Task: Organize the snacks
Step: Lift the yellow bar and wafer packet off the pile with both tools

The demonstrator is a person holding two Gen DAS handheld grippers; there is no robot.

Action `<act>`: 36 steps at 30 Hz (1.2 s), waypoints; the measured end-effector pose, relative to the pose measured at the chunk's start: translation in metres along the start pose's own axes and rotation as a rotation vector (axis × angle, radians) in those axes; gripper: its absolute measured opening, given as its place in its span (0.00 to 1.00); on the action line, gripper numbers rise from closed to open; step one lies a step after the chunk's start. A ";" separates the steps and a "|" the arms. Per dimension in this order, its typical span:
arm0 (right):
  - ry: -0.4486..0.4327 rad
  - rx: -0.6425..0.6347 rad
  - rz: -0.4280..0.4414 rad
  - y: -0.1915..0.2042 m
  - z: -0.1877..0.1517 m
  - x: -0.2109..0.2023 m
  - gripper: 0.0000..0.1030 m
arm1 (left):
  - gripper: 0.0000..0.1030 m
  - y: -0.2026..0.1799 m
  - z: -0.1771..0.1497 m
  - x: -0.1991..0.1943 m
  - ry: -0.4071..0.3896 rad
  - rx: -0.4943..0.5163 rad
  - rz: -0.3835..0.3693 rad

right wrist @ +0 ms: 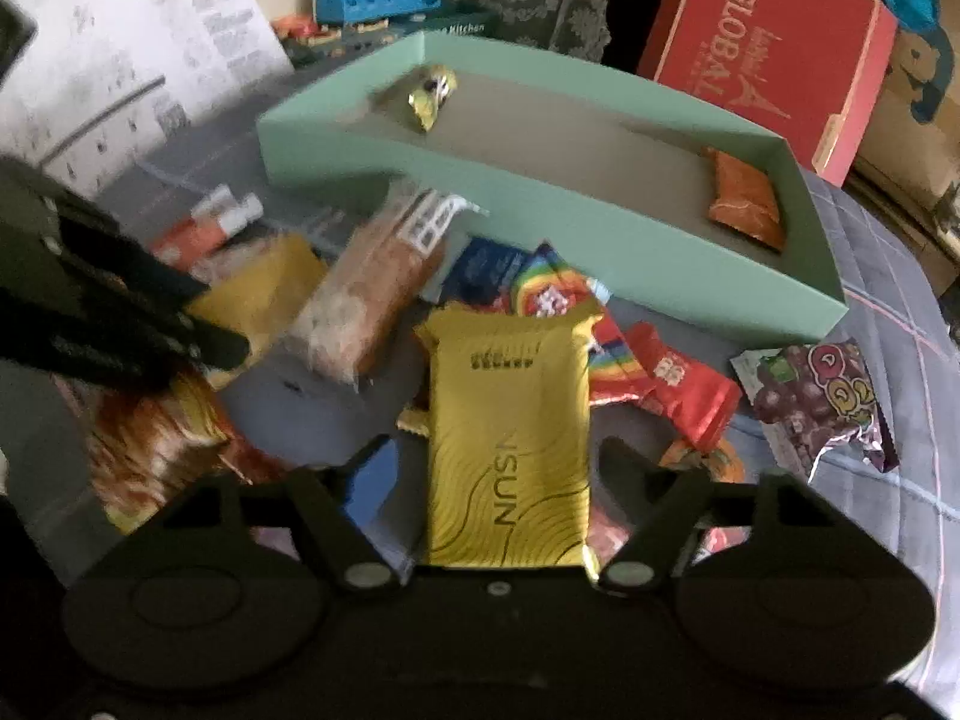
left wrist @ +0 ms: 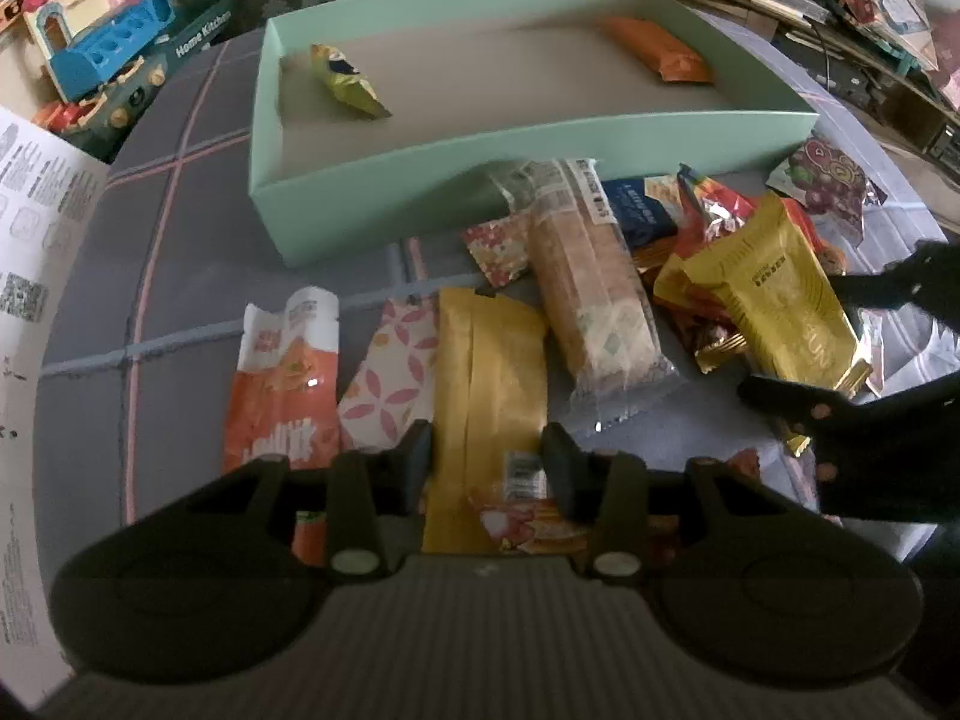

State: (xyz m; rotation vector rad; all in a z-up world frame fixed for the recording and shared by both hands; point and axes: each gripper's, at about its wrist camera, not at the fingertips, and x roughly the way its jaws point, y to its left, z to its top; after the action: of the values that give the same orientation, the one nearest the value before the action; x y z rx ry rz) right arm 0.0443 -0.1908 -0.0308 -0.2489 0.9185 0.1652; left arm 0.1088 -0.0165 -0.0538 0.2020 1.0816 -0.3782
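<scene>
A grey checked cloth (left wrist: 180, 276) covered the table, with a mint-green box (left wrist: 420, 162) in the upper half of both views holding a green packet (left wrist: 348, 81) at its left end and an orange packet (left wrist: 660, 51) at its right. Below the box lay loose snacks. At lower centre of the left view the left gripper (left wrist: 487, 450) was clamped on a long golden wrapper (left wrist: 489, 384); in the right view the right gripper (right wrist: 501, 462) stood apart astride a yellow pouch (right wrist: 510, 420).

Your right gripper's (right wrist: 498, 468) body hides the lower end of the yellow NUSUN packet (right wrist: 510, 420), and the clear cracker pack (right wrist: 366, 300) beside it is blurred.
</scene>
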 end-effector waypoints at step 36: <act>0.015 0.352 0.123 -0.054 -0.019 -0.024 0.49 | 0.40 -0.044 0.005 0.012 -0.025 0.156 0.098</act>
State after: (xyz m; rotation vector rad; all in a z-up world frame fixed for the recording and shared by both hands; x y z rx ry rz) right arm 0.0288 -0.2484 -0.0150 0.1327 0.9615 0.1127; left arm 0.1002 -0.0610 -0.0612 0.3868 1.0144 -0.3759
